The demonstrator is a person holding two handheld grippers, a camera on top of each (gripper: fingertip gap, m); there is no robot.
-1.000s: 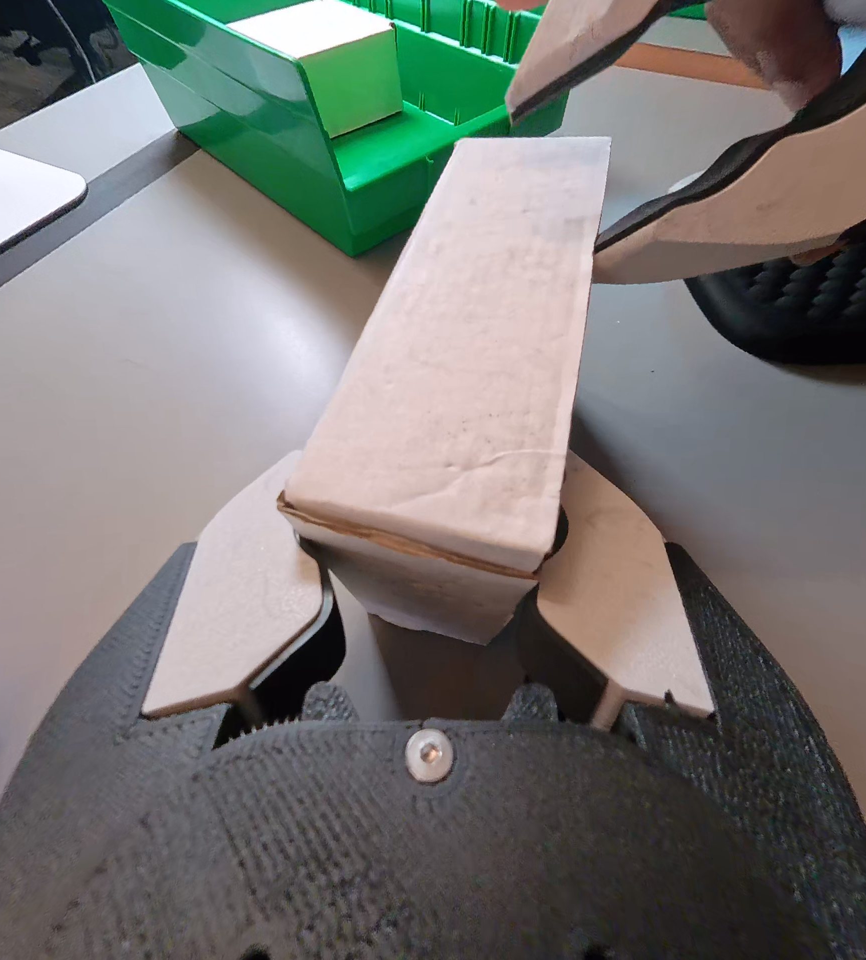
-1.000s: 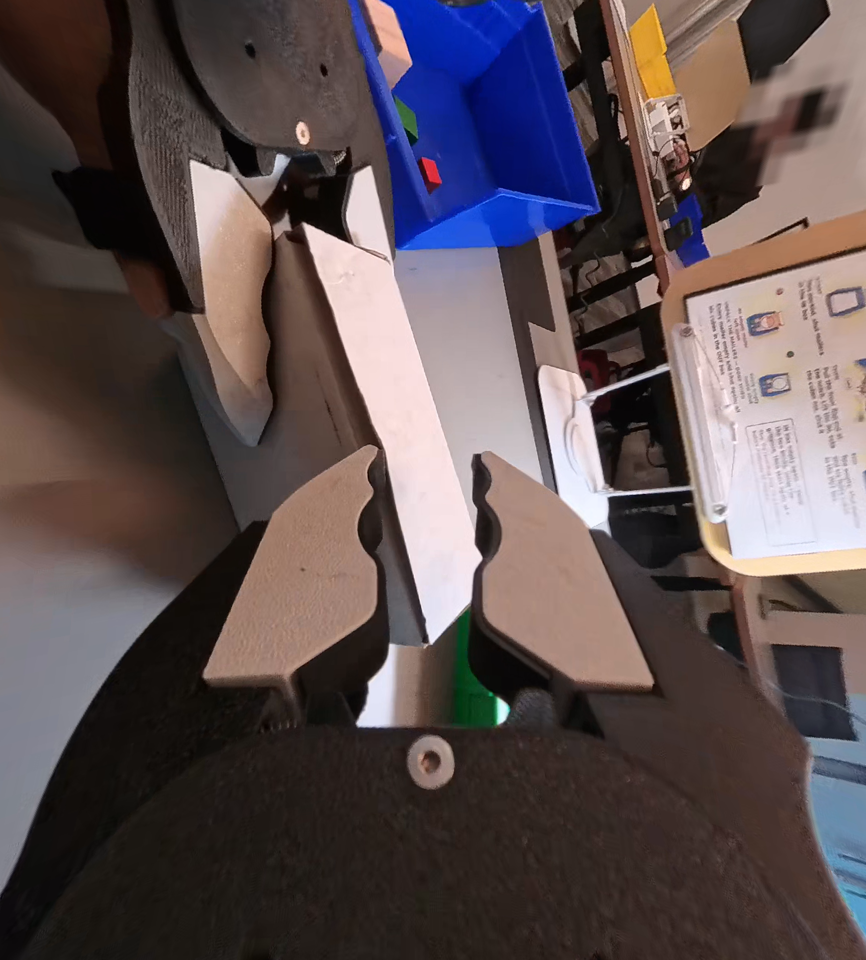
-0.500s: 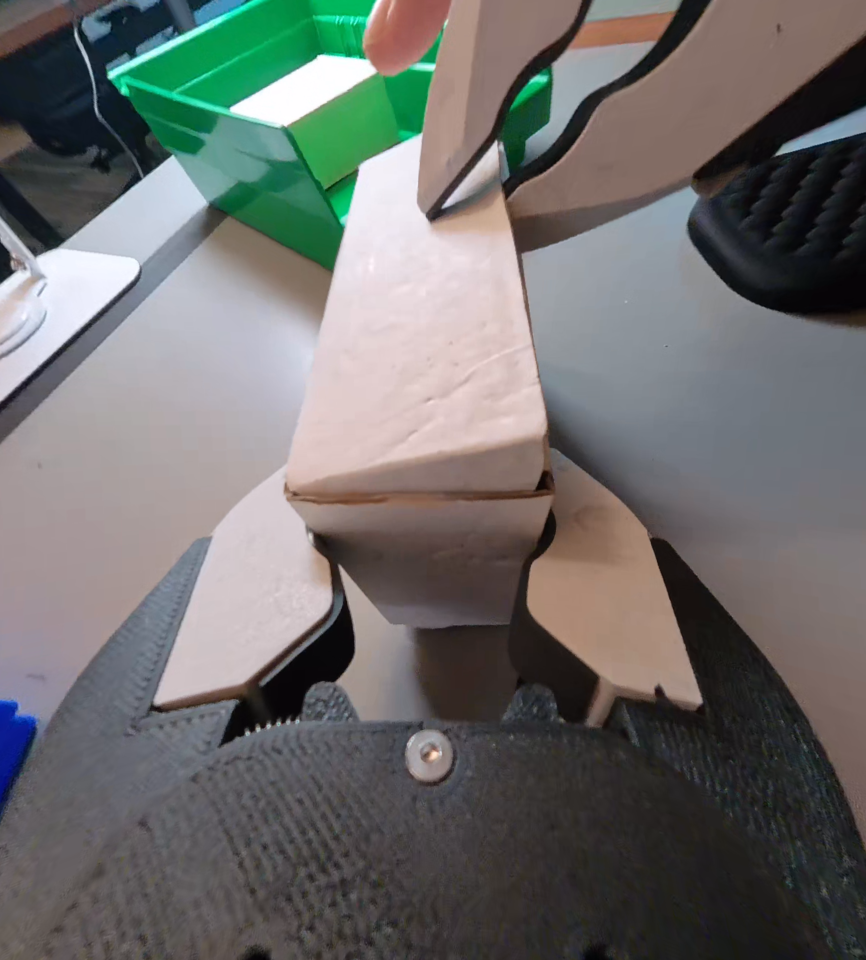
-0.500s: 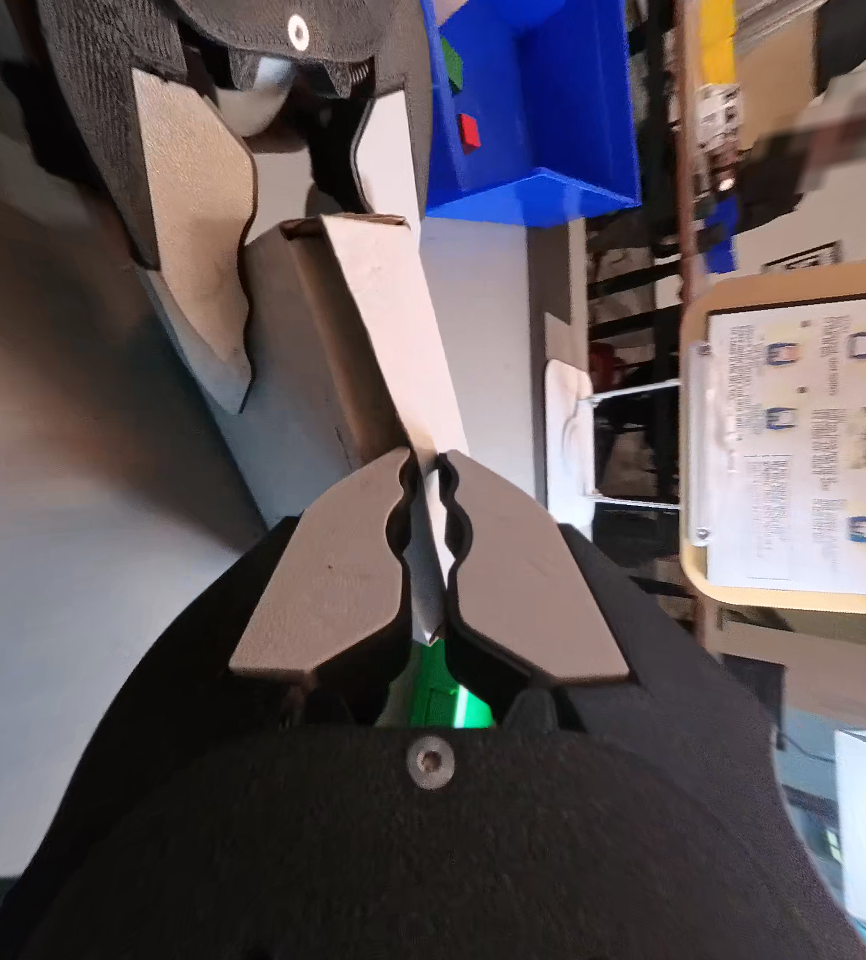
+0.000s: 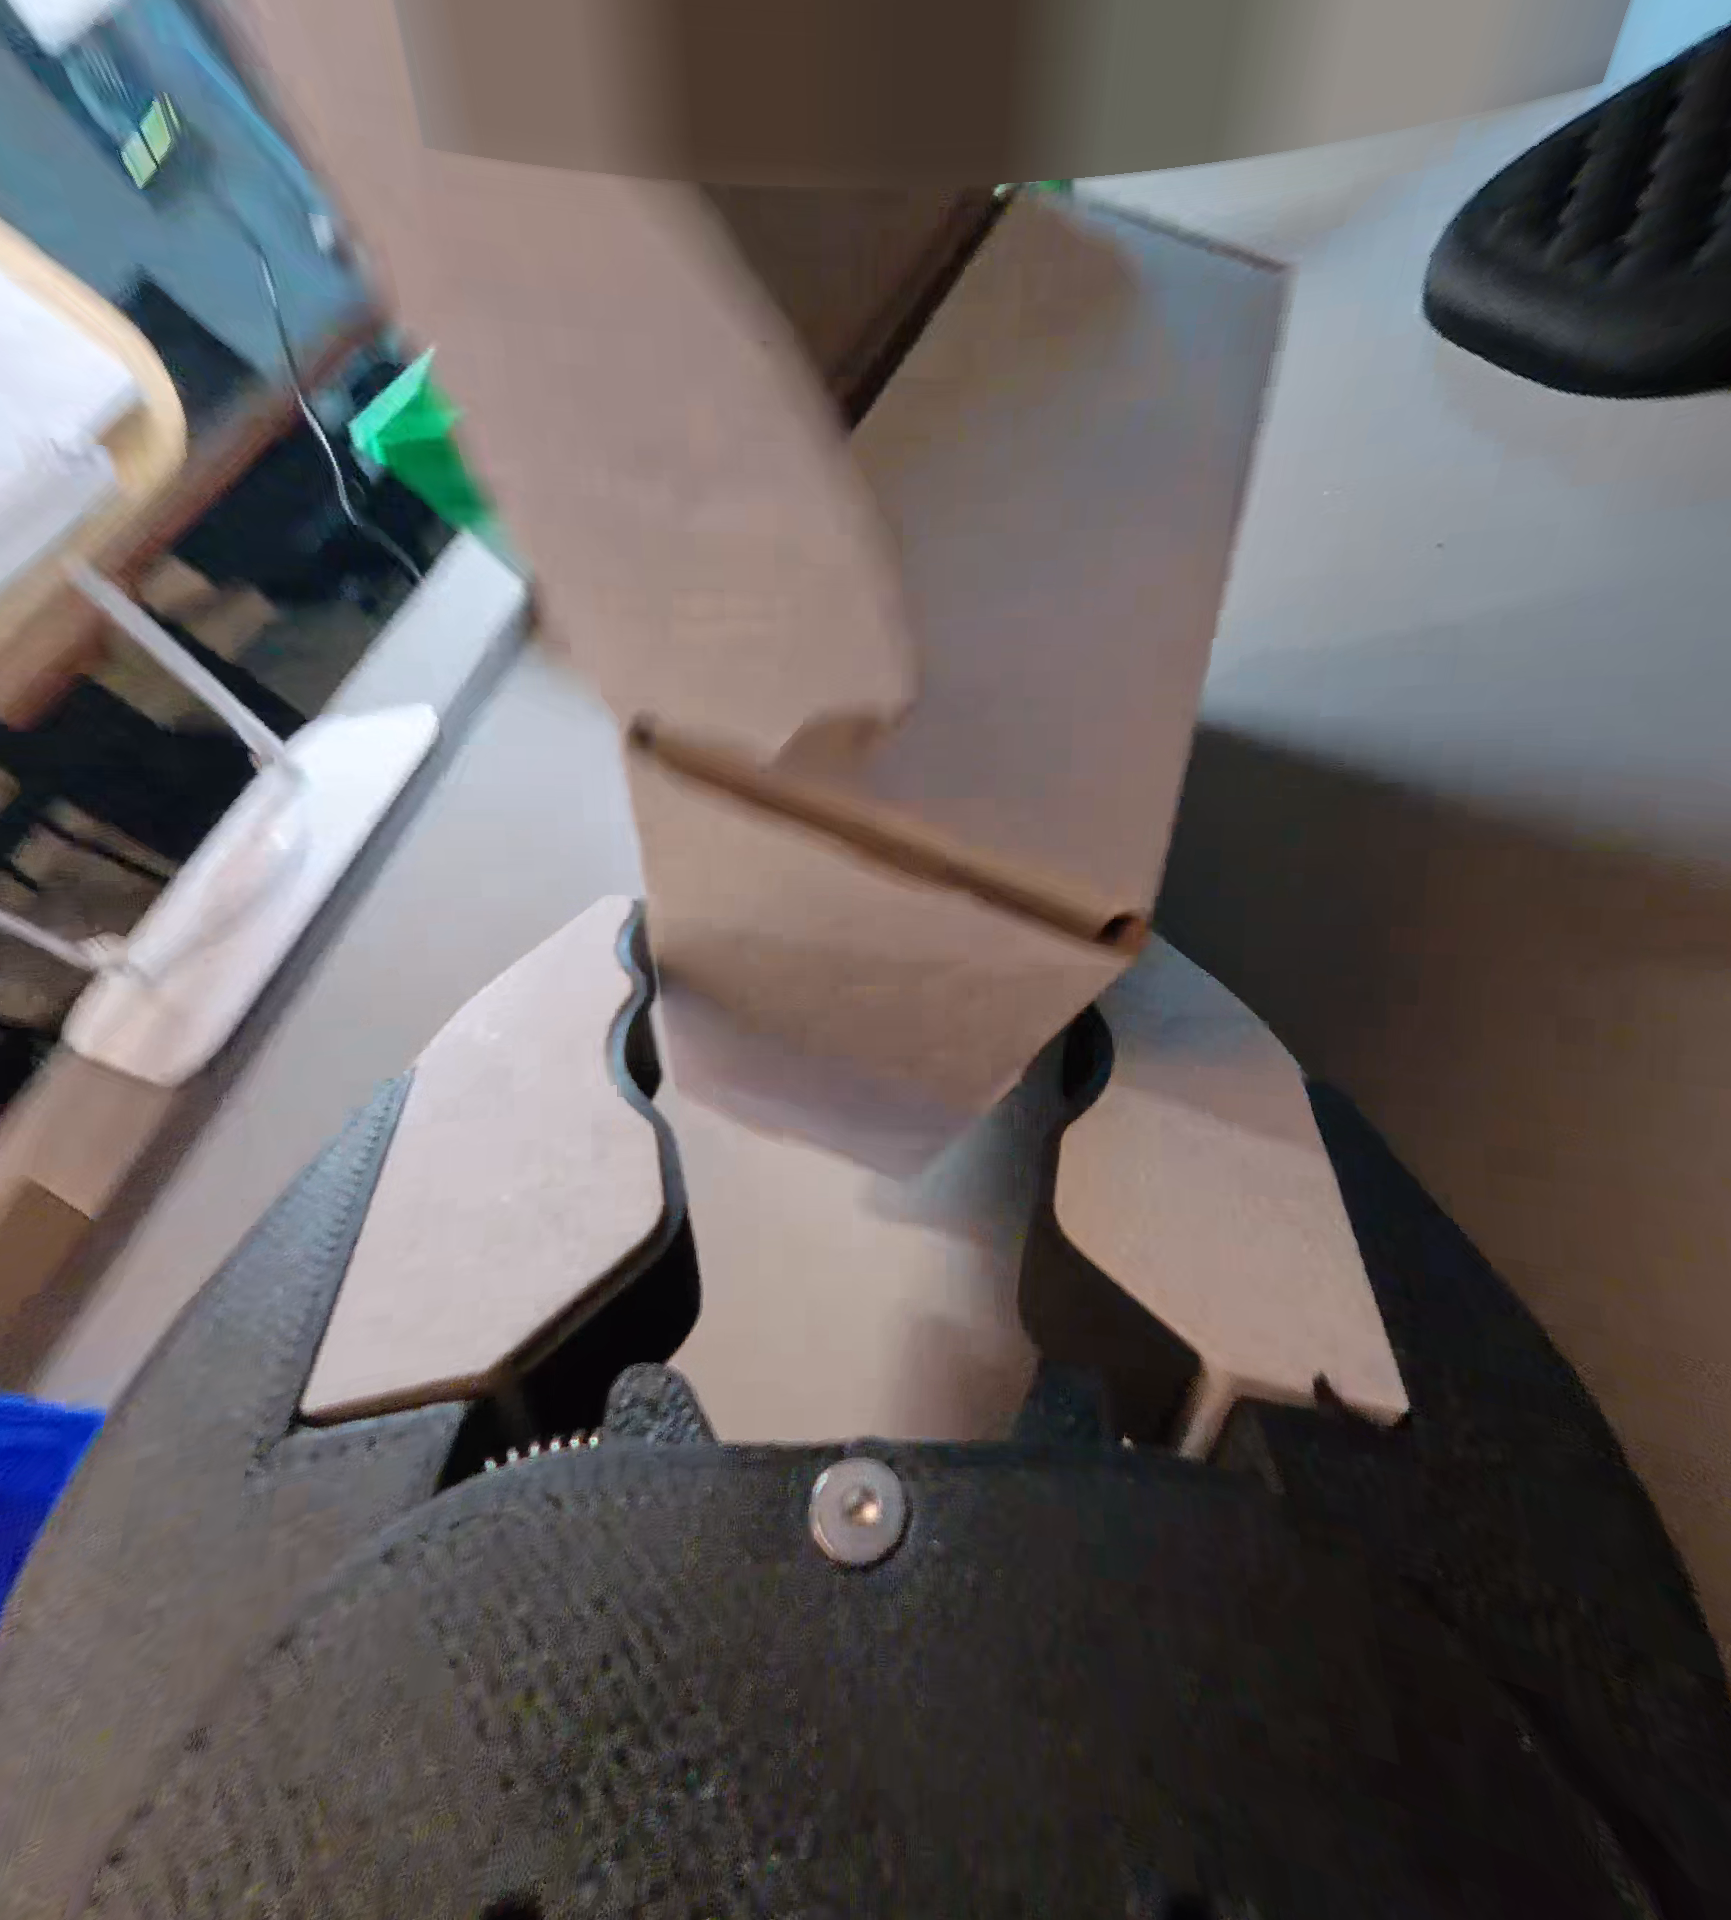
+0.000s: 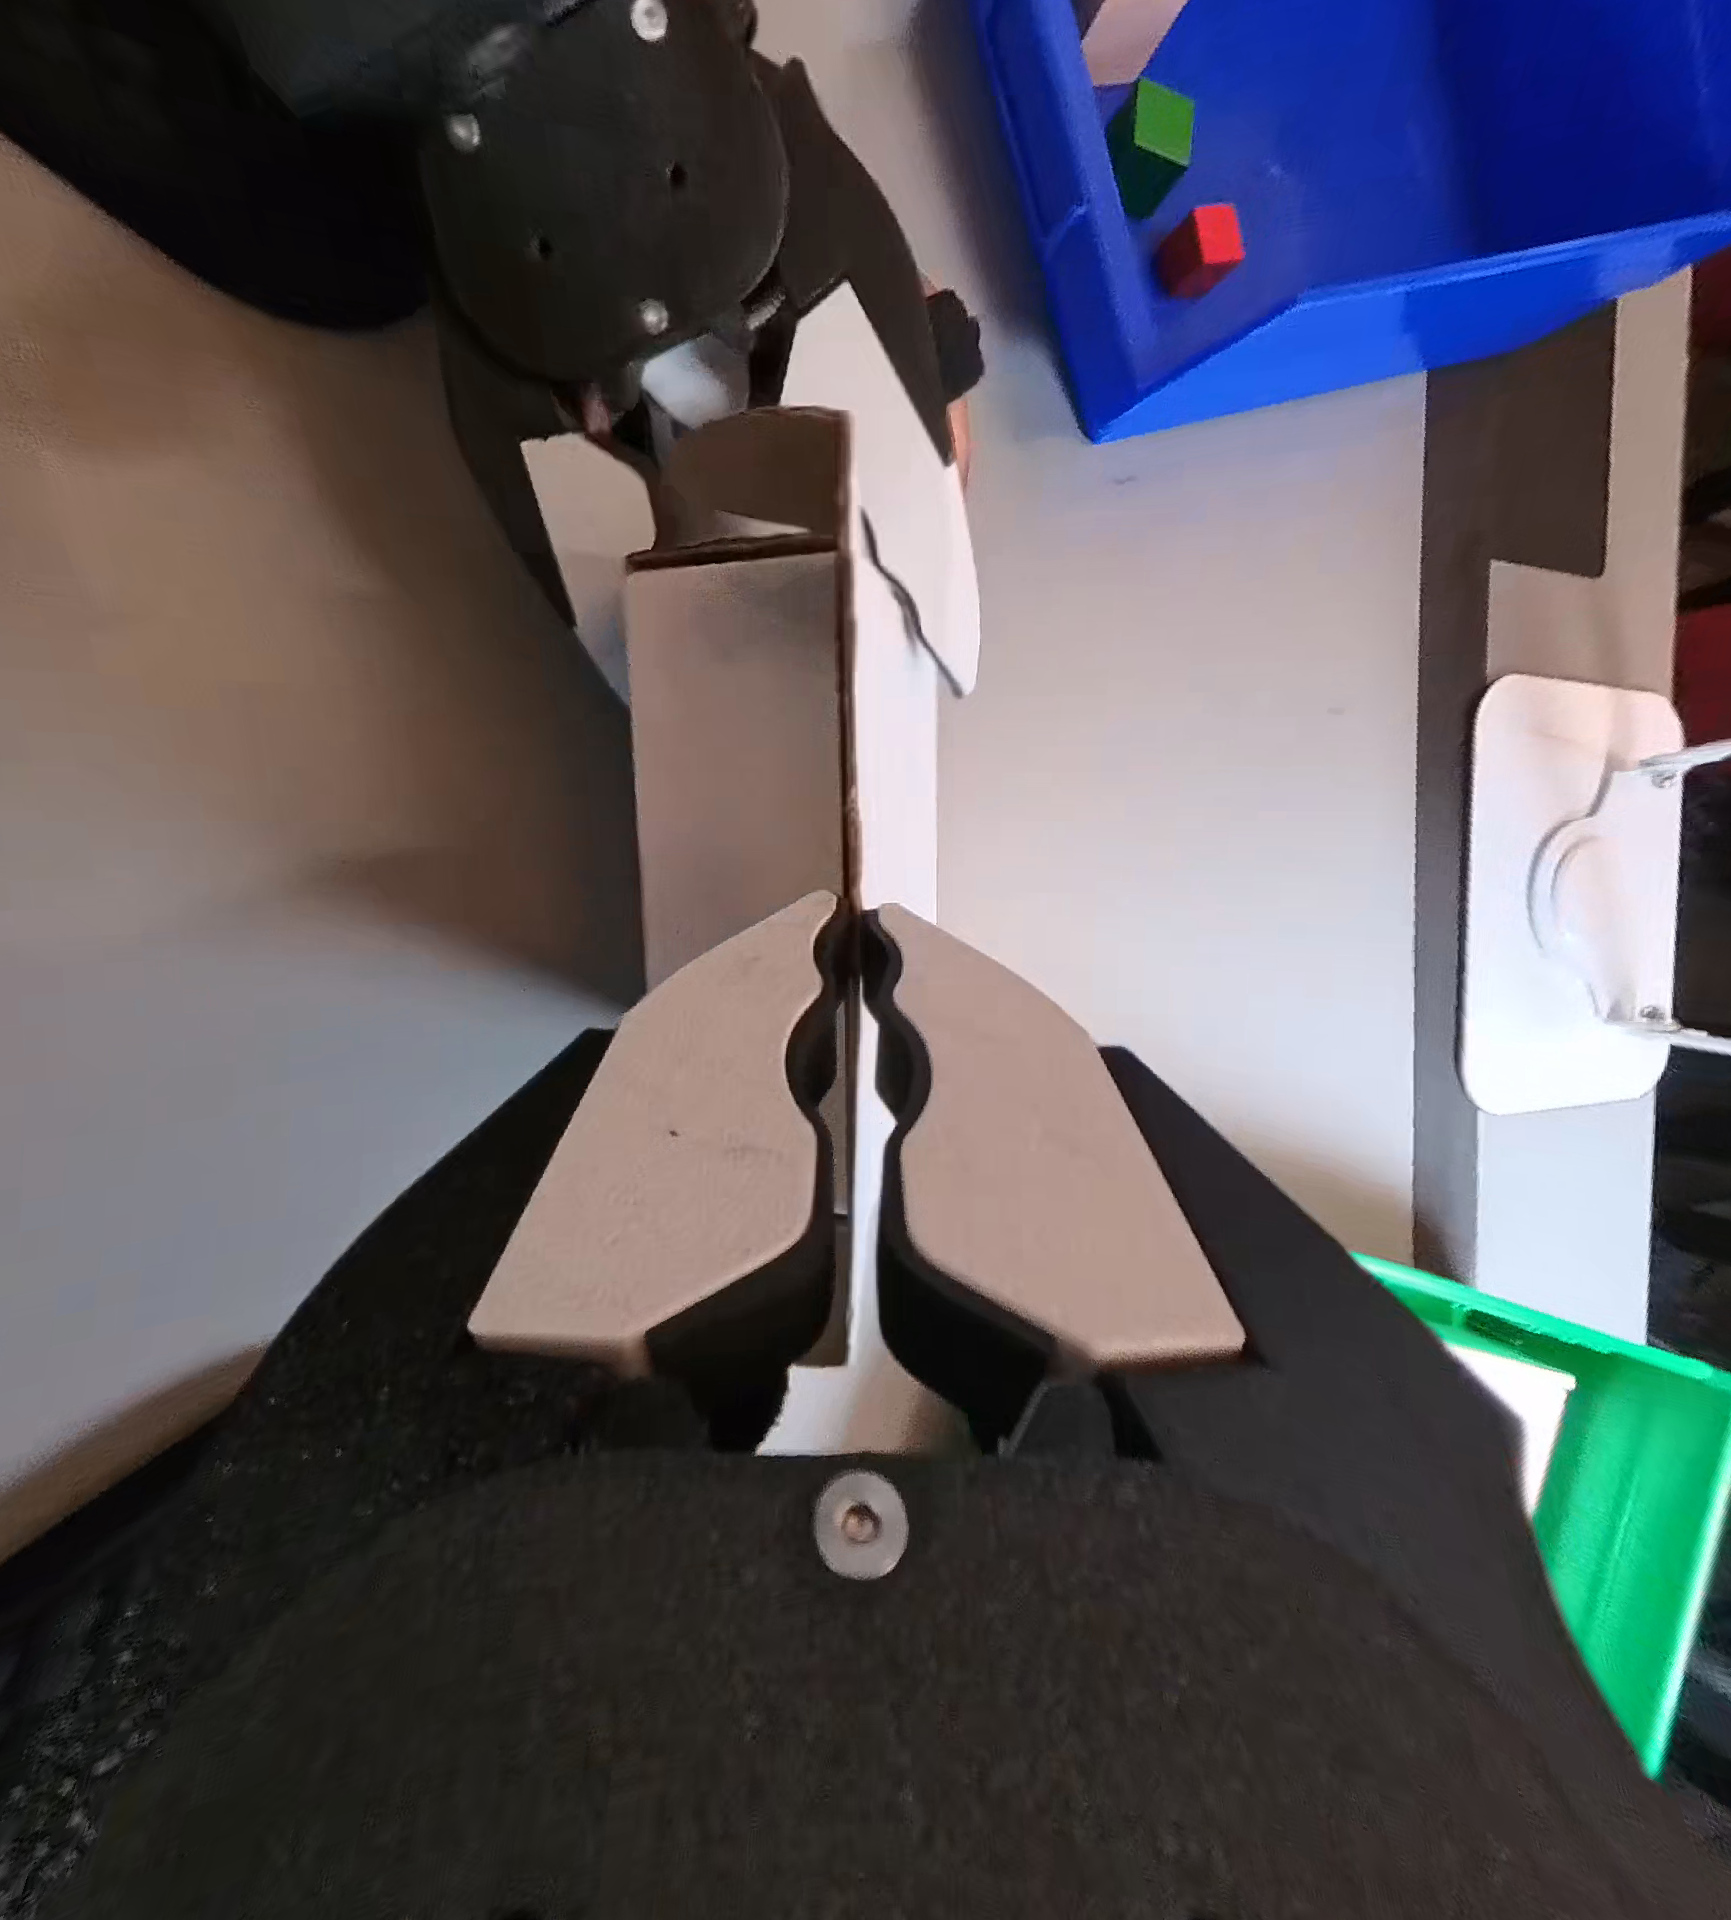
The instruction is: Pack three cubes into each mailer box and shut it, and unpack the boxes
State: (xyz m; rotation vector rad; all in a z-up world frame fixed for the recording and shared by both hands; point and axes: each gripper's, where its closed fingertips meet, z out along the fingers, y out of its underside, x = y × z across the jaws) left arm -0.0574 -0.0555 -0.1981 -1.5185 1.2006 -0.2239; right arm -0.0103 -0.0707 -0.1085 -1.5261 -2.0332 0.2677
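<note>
A white cardboard mailer box (image 5: 892, 935) lies lengthwise on the grey table (image 5: 1463, 935). My left gripper (image 5: 892, 997) is shut on its near end. The box's lid (image 5: 674, 468) is raised and blurred. In the right wrist view my right gripper (image 6: 856, 935) is shut on the thin edge of the lid (image 6: 897, 790), above the box (image 6: 736, 727). The left gripper (image 6: 757, 499) holds the far end there. A green cube (image 6: 1157, 135) and a red cube (image 6: 1199, 249) lie in a blue bin (image 6: 1463, 260). The box's contents are hidden.
A green bin (image 6: 1619, 1507) holding a white box (image 6: 1505, 1403) stands near the table's edge, and shows in the left wrist view (image 5: 414, 436). A white stand base (image 6: 1567, 894) sits at the edge. A black textured object (image 5: 1650, 239) lies right of the box. Tip to tip, the grippers are about 11 centimeters apart. My right tips are about 35 centimeters from the red cube (image 6: 1199, 249), my left tips only 25 centimeters.
My right gripper went from open around the lid's edge to shut on it. The lid has swung up from flat to raised. The left gripper kept its hold as the box turned.
</note>
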